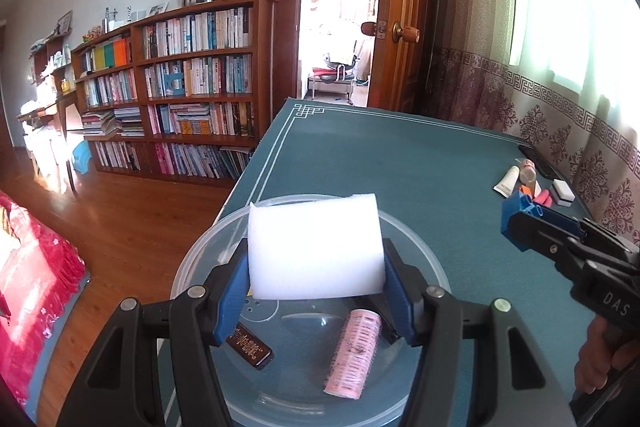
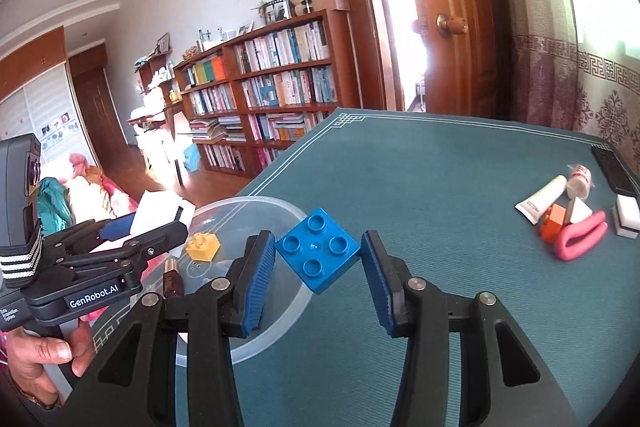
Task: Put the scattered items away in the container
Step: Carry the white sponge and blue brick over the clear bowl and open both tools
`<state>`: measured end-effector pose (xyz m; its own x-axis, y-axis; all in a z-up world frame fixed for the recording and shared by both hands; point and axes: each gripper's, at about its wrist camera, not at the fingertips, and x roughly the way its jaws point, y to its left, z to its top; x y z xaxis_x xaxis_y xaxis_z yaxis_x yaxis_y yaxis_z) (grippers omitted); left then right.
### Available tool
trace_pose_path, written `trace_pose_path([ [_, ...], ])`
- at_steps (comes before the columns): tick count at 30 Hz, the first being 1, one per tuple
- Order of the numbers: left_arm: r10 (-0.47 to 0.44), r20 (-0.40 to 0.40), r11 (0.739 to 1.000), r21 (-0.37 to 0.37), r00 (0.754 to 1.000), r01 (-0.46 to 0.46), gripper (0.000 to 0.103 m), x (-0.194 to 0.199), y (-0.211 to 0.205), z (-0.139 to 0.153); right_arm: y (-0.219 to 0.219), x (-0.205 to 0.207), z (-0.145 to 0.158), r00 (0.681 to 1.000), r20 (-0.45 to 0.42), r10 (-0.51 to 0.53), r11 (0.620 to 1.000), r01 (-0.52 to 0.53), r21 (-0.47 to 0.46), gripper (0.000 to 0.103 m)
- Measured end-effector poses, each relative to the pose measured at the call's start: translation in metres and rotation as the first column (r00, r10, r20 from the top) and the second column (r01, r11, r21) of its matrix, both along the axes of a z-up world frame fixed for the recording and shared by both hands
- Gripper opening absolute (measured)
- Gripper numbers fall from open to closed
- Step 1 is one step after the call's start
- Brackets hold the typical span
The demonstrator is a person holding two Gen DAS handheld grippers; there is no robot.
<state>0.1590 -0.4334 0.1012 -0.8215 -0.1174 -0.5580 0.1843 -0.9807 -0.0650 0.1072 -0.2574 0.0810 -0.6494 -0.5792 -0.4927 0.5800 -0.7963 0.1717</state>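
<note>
Directly above the clear plastic bowl (image 1: 404, 227), the left gripper (image 1: 316, 287) pinches a white sponge (image 1: 314, 247) squarely between its blue-padded fingers (image 1: 232, 291). Below it in the bowl lie a pink roller (image 1: 354, 353) and a dark brown tube (image 1: 252, 345). The right gripper (image 2: 318, 267) holds a blue brick (image 2: 318, 253) corner-to-corner between its fingers, over the bowl's rim beside the green surface (image 2: 440, 187).

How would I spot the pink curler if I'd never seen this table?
Find the green table, then the clear bowl at its near left corner. The pink curler lies on the bowl's floor, below the white sponge held in the left tool. It is the only pink ribbed cylinder there; the brown bottle beside it is dark and flat.
</note>
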Motion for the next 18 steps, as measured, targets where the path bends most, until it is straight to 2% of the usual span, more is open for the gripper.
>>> trace_pose_path([
  [6,0.027,0.009,1.000,-0.008,1.000,-0.027,0.066,0.006,-0.013,-0.006,-0.037,-0.012,-0.013,0.999,0.023,0.035,0.999,-0.036,0.018,0.048],
  [11,0.036,0.030,0.999,0.002,0.999,-0.036,0.066,0.006,-0.020,-0.013,-0.048,-0.024,-0.027,0.997,0.062,0.043,0.998,-0.045,0.036,0.048],
  [12,0.036,0.035,0.999,0.000,0.999,-0.036,0.069,0.005,-0.020,-0.014,-0.049,-0.026,-0.029,0.997,0.065,0.047,0.998,-0.050,0.039,0.048],
  [13,0.036,0.039,0.999,-0.001,0.999,-0.036,0.078,0.004,-0.020,-0.016,-0.048,-0.026,-0.030,0.996,0.065,0.055,0.998,-0.057,0.037,0.049],
  [15,0.046,0.041,0.999,-0.004,0.998,-0.046,0.087,0.004,-0.020,-0.017,-0.048,-0.027,-0.032,0.996,0.065,0.062,0.997,-0.065,0.046,0.049],
  [18,0.056,0.053,0.998,0.010,0.997,-0.057,0.088,0.004,-0.021,-0.019,-0.044,-0.027,-0.032,0.997,0.056,0.055,0.998,-0.057,0.035,0.068],
])
